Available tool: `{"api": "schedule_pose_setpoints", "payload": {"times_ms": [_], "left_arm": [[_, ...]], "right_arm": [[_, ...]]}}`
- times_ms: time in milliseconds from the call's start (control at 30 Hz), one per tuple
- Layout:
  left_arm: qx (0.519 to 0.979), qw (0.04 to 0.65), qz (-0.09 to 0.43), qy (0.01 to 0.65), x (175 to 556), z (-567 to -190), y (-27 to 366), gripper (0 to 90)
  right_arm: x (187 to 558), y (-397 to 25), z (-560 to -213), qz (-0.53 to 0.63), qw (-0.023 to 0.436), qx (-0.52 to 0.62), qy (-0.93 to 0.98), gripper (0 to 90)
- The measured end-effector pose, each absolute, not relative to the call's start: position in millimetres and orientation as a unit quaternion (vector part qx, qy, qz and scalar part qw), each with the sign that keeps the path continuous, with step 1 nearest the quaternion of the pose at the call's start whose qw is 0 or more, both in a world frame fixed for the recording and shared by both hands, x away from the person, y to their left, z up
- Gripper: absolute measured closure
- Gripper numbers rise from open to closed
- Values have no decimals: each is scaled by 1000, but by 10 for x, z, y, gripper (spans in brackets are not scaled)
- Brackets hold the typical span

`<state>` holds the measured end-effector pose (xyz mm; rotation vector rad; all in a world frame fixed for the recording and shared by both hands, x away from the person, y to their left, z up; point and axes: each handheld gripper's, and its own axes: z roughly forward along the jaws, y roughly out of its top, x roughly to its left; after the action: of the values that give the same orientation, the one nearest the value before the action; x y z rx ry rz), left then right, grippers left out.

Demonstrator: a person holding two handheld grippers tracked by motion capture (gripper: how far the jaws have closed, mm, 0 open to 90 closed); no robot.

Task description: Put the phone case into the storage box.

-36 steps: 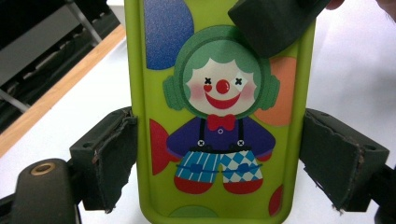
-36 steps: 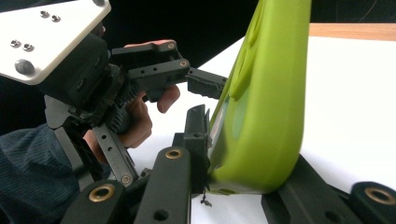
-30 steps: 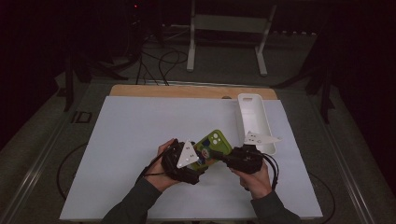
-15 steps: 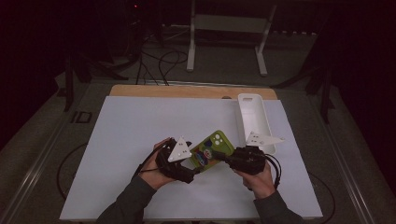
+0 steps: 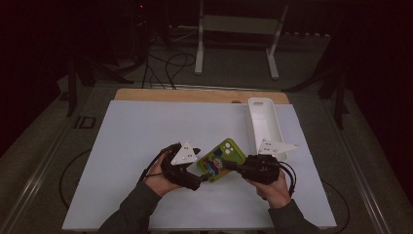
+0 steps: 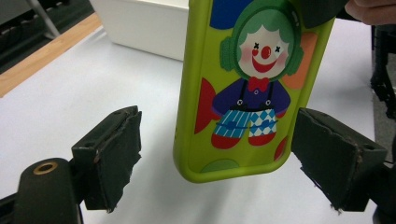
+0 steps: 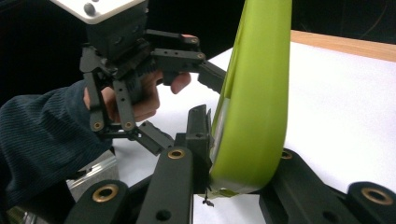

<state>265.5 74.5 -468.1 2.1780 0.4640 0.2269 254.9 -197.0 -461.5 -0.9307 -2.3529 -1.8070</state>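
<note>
A lime-green phone case (image 5: pixel 222 159) with a clown picture is held above the white table, and my right gripper (image 5: pixel 230 167) is shut on its near right end. In the right gripper view the case (image 7: pixel 254 93) stands edge-on, pinched between the jaws of that gripper (image 7: pixel 233 161). My left gripper (image 5: pixel 199 168) is open at the case's lower left end. In the left gripper view the clown side of the case (image 6: pixel 252 88) hangs between the spread jaws of that gripper (image 6: pixel 224 165), touching neither.
A white phone case (image 5: pixel 265 124) lies back-down at the table's right, just beyond the right hand, and shows in the left gripper view (image 6: pixel 144 23). The white sheet (image 5: pixel 146 131) covers the table. A wooden strip (image 5: pixel 195 95) runs along the far edge.
My left gripper has drawn back a little to the left from the green case. The right gripper has kept hold of the case, nearly in place.
</note>
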Motion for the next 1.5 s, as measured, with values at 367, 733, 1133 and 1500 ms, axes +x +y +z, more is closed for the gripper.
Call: {"api": "schedule_pose_setpoints", "payload": {"times_ms": [367, 733, 1133, 1500], "left_arm": [[874, 446, 68, 180, 2703, -4681, 767, 219], [880, 449, 26, 152, 2678, -4711, 726, 331], [880, 454, 18, 141, 2649, -4713, 721, 567], [880, 456, 18, 131, 2615, -4739, 738, 710]], "right_arm": [[2521, -1933, -4578, -584, 23, -274, -764, 792], [2481, -1903, -4564, -586, 25, -242, -773, 793], [2483, -1959, -4555, -594, 9, -243, -767, 791], [2484, -2001, -4567, -588, -9, -249, -769, 778]]}}
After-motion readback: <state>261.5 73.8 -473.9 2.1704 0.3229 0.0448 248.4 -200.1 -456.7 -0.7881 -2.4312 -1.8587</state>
